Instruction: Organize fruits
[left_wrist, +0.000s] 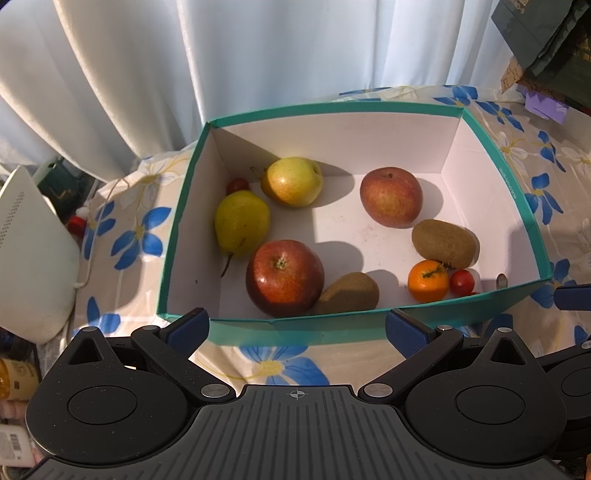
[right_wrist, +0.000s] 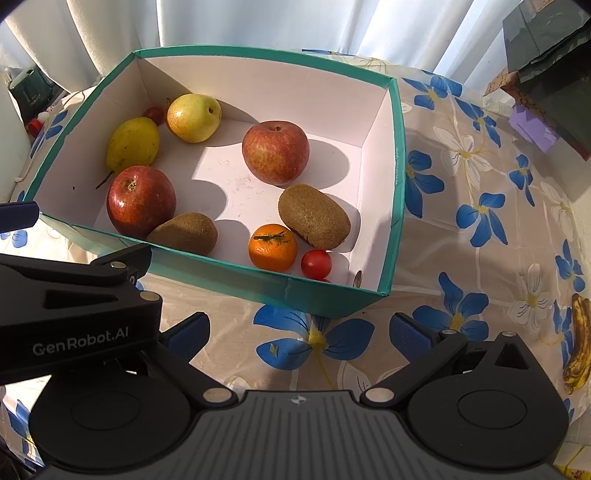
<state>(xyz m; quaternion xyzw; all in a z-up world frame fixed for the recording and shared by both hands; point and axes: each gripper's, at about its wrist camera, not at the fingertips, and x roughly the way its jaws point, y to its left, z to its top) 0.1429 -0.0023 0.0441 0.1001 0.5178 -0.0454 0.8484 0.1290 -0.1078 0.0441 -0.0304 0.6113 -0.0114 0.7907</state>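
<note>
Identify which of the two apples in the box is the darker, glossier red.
The apple by the near wall, touching a kiwi. The other apple, farther back, is paler and stands alone.

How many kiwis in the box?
2. One kiwi lies at the near wall, touching the dark red apple; the other kiwi lies right of centre, behind the orange. None seem hidden.

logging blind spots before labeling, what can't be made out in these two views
- Small red thing in the box, right wrist view: near wall hides most of it.
- Cherry tomato, left wrist view: partly behind the pear.
- Banana on the tablecloth, right wrist view: blurred, cut at the edge.
</note>
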